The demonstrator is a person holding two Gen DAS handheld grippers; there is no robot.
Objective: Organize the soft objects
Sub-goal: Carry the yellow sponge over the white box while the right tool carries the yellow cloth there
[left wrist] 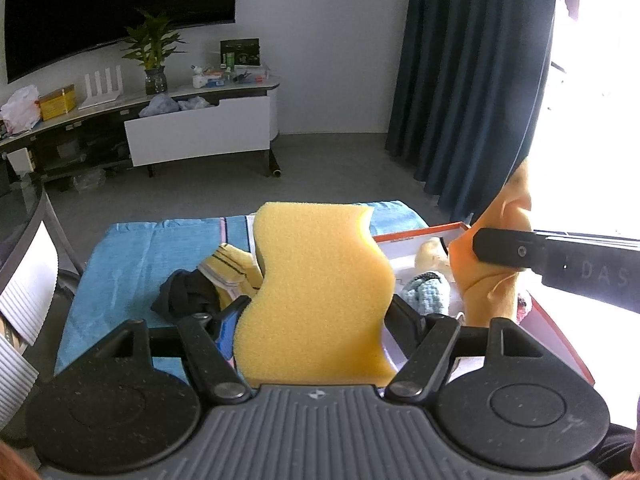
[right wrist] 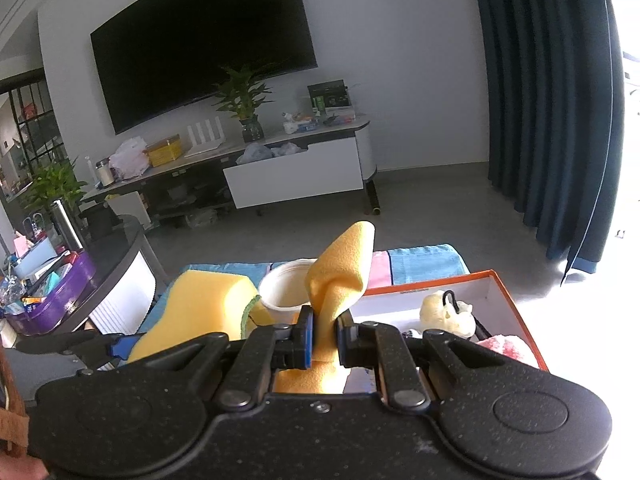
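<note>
The left gripper (left wrist: 316,312) is clamped on a wavy yellow sponge (left wrist: 316,292), its jaws pressing the sponge's two sides so it stands upright above the blue towel (left wrist: 120,264) that covers the surface. The right gripper (right wrist: 324,338) is pinched tight on a yellow cloth (right wrist: 340,264), which sticks up between its blue pads above the near left corner of the orange-rimmed box (right wrist: 508,292). A pale plush toy (right wrist: 446,314) and a pink knitted piece (right wrist: 506,346) lie inside the box. A white cup (right wrist: 286,288) stands on the towel just beside the box's left edge. Near the towel's middle lie a striped yellow sock (left wrist: 234,266) and a black garment (left wrist: 186,294), touching each other
</note>
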